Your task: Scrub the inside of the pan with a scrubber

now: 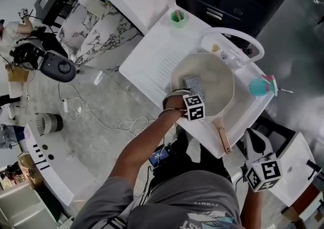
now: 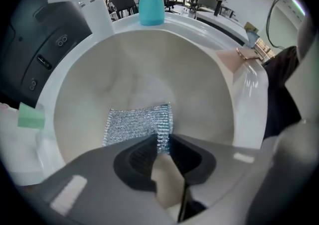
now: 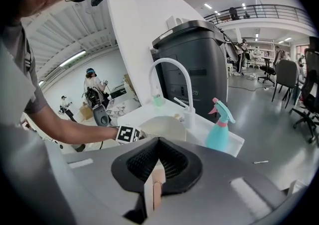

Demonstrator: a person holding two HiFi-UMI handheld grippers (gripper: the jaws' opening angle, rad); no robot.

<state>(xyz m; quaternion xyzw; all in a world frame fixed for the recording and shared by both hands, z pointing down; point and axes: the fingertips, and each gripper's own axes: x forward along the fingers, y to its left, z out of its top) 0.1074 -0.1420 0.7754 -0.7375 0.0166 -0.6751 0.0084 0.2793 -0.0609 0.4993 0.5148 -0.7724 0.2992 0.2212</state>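
Note:
A pale round pan [image 1: 218,77] sits in the white sink [image 1: 152,55], its copper handle [image 1: 224,140] pointing toward me. A silver mesh scrubber [image 2: 137,123] lies against the pan's inside [image 2: 129,64] on the near side. My left gripper [image 2: 162,142] points straight down into the pan and is shut on the scrubber's near edge. In the head view its marker cube [image 1: 194,107] hides the jaws. My right gripper [image 3: 158,145] stays low at the right, shut on the end of the pan handle [image 3: 155,188]. From there the pan [image 3: 165,125] shows beyond the jaws.
A teal spray bottle [image 1: 261,86] stands on the sink's right rim. A white arched faucet [image 1: 238,35] rises behind the pan, with a dark bin [image 3: 197,64] beyond it. A green sponge [image 2: 31,116] rests on the left ledge. Cables trail on the floor [image 1: 101,116].

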